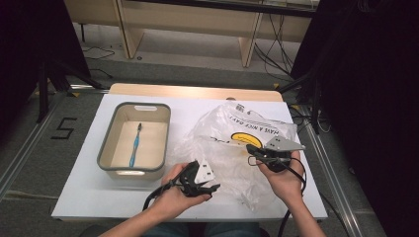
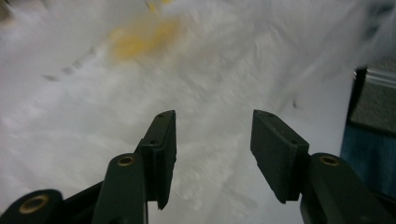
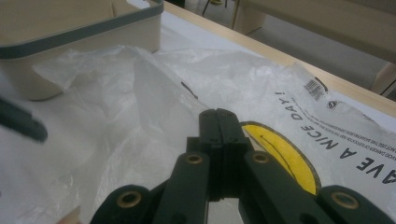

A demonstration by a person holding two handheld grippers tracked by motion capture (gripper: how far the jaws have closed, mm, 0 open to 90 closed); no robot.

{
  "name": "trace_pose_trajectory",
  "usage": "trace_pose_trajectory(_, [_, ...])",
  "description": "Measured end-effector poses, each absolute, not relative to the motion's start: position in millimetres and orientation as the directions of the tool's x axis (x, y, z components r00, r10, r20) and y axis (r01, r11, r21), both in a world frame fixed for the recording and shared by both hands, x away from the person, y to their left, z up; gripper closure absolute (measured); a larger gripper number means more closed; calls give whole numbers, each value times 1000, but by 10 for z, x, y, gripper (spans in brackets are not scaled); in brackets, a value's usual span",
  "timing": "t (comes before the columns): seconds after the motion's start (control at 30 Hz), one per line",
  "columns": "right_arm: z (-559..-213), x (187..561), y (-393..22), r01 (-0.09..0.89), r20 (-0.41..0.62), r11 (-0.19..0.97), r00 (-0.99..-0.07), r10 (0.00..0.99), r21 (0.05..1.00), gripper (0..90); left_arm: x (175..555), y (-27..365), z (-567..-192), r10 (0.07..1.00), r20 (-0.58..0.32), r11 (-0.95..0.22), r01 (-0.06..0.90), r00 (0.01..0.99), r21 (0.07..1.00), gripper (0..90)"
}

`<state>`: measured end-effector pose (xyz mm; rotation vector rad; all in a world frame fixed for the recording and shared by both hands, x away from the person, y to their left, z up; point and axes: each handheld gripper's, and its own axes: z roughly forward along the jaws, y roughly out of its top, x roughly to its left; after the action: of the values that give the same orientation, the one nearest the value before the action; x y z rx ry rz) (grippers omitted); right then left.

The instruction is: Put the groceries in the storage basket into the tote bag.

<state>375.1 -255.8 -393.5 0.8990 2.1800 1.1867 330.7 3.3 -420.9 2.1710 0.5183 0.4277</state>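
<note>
two forearms enter from the bottom of the high view, one gripper in each hand. one table (image 1: 89, 197) bears a white, flat, smooth top over a pale wood edge. one bag (image 1: 237, 136), thin crinkled clear plastic with black print and a yellow smiley, lies puffed up on the table's right half, just right of the bin. one bin (image 1: 107, 148), a cream rectangular tub with rounded corners and a grey rim, sits on the left half. one toothbrush (image 1: 135, 145), slim with a blue handle and dark head, lies lengthwise on the bin's floor.

left gripper (image 1: 210, 188), black with a grey plate, hangs at the bag's near left edge; in the left gripper view its two flat pads (image 2: 163, 144) stand apart, released, with blurred plastic beyond them and nothing pinched. right gripper (image 1: 251, 148) rests on the bag's near right part; in the right gripper view its jaws are pressed together over the film beside the smiley, and whether plastic is caught between them cannot be told.
</note>
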Motion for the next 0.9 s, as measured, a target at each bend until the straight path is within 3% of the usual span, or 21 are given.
trace_pose_trajectory(0.23, [-3947, 3746, -2561, 317, -104, 404, -662, 742, 858, 900, 3639, -57, -3850, 537, 297, -578, 88, 790, 811, 366])
trace_pose_trajectory(0.33, [-3953, 3751, -2561, 320, -102, 407, -666, 739, 856, 900, 3777, -117, -3876, 534, 325, -631, 112, 781, 768, 247])
trace_pose_trajectory(0.37, [-3954, 3752, -2559, 318, -103, 407, -667, 738, 856, 900, 3908, -170, -3930, 522, 380, -683, 108, 764, 722, 241])
trace_pose_trajectory(0.53, [-3941, 3748, -2564, 315, -99, 400, -668, 738, 861, 900, 4125, -252, -4089, 493, 380, -728, 132, 782, 673, 232])
trace_pose_trajectory(0.6, [-3941, 3748, -2563, 314, -98, 399, -668, 737, 861, 900, 4185, -281, -4147, 477, 381, -743, 132, 792, 656, 301])
trace_pose_trajectory(0.7, [-3941, 3748, -2559, 313, -95, 399, -673, 733, 862, 900, 4266, -296, -4168, 456, 385, -738, 100, 803, 667, 530])
trace_pose_trajectory(0.77, [-3945, 3746, -2554, 315, -90, 397, -676, 731, 862, 900, 4289, -291, -4149, 476, 366, -714, 108, 800, 692, 636])
trace_pose_trajectory(0.9, [-3937, 3738, -2526, 310, -102, 419, -689, 717, 853, 874, 4291, -255, -4058, 502, 368, -671, 84, 783, 737, 768])
